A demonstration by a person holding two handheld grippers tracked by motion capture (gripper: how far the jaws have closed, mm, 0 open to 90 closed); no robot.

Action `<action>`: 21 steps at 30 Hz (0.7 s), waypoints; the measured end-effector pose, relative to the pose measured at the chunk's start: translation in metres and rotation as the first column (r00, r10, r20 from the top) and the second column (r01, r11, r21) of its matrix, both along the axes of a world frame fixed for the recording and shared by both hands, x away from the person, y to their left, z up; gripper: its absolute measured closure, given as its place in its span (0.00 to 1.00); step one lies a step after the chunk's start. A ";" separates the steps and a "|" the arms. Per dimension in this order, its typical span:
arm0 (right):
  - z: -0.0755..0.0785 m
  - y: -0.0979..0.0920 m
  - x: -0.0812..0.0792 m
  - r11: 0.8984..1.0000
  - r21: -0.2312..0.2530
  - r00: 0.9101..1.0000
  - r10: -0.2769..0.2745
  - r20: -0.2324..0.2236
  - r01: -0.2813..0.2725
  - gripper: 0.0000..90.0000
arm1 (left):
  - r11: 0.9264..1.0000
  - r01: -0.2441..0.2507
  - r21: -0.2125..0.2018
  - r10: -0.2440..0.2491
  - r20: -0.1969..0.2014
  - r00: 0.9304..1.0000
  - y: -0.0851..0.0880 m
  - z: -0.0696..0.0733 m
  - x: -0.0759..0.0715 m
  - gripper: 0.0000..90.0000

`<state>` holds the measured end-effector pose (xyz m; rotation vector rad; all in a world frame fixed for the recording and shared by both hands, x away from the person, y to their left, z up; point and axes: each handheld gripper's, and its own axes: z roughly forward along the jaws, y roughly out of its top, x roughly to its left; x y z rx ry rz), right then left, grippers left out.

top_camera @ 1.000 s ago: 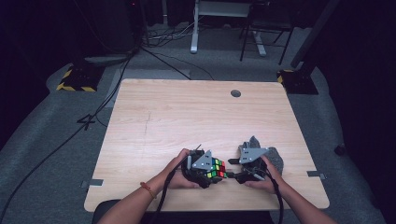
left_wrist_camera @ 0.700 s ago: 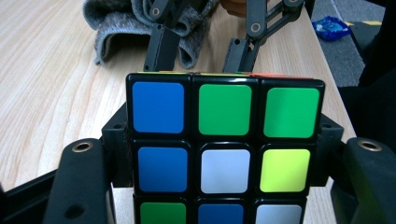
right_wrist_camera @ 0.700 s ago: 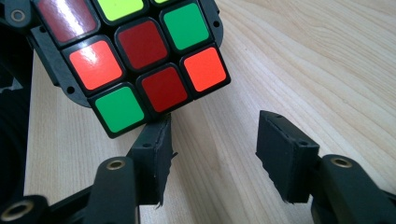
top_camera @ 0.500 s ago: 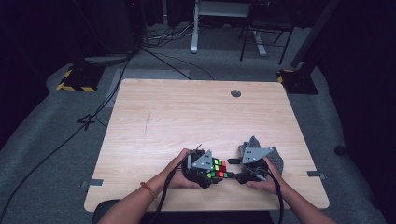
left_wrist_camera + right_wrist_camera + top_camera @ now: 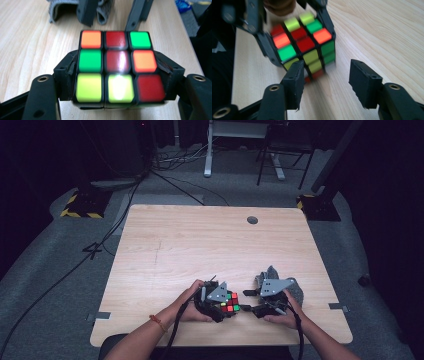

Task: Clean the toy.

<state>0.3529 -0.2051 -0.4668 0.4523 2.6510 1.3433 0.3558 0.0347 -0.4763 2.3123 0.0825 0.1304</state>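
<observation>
A scrambled puzzle cube [image 5: 230,302] [image 5: 116,65] [image 5: 304,47] with red, green, orange and yellow stickers is held just above the wooden table [image 5: 200,245] near its front edge. My left gripper [image 5: 224,306] [image 5: 116,72] is shut on it, one black jaw pressed to each side. My right gripper [image 5: 248,301] [image 5: 325,80] faces the cube from the right with its jaws open. The right gripper's left jaw sits close in front of the cube's near corner, and the other stands apart over bare wood.
A grey fabric bundle [image 5: 295,290] [image 5: 75,7] lies behind the right hand. A round cable hole [image 5: 252,220] sits in the far part of the table. Beyond the table are floor cables, a desk frame [image 5: 210,150] and hazard-striped bases [image 5: 80,207].
</observation>
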 end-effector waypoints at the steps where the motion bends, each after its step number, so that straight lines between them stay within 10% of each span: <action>1: 0.001 0.002 -0.001 1.000 -0.015 1.000 -0.001 0.015 0.001 0.51 | 1.000 -0.001 0.010 0.001 -0.002 1.000 -0.001 -0.001 -0.001 0.36; 12: 0.011 -0.016 0.002 0.996 -0.074 0.997 -0.055 0.053 0.059 0.47 | 0.999 -0.032 0.021 0.033 -0.033 0.999 0.008 -0.003 -0.001 0.28; 21: 0.028 -0.066 0.016 0.963 -0.123 0.963 -0.219 0.159 0.239 0.45 | 0.996 -0.078 0.046 0.079 -0.036 0.996 0.013 -0.008 -0.003 0.18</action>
